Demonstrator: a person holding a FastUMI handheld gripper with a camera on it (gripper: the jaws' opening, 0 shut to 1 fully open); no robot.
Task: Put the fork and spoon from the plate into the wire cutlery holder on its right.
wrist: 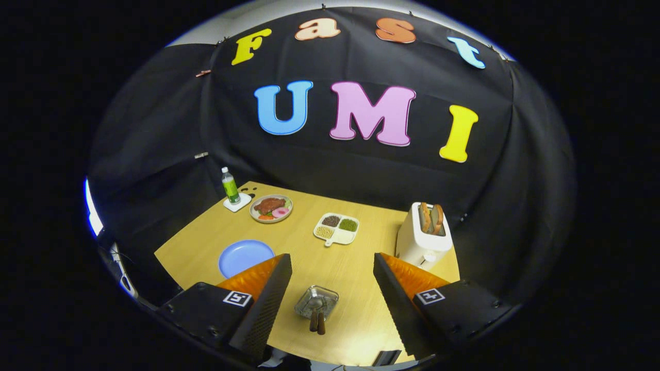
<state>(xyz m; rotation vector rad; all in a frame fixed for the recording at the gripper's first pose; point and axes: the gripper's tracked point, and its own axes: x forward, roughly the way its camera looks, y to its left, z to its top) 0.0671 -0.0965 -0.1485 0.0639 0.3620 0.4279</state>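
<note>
The wire cutlery holder [316,302] stands on the wooden table [356,268], low down between my two fingers. Two brown-handled utensils [317,321], apparently the fork and spoon, rest in it with their handles sticking out toward me. The blue plate [244,256] lies to the holder's left, beyond my left finger, which hides its near edge; the part I can see is bare. My gripper [331,256] is open and wide above the holder, with nothing held between the fingers [268,299].
A white toaster [423,238] with two bread slices stands beyond my right finger. A white divided dish [336,228] of beans sits mid-table. Farther back are a plate of food [271,208] and a green bottle [230,186] on a white coaster.
</note>
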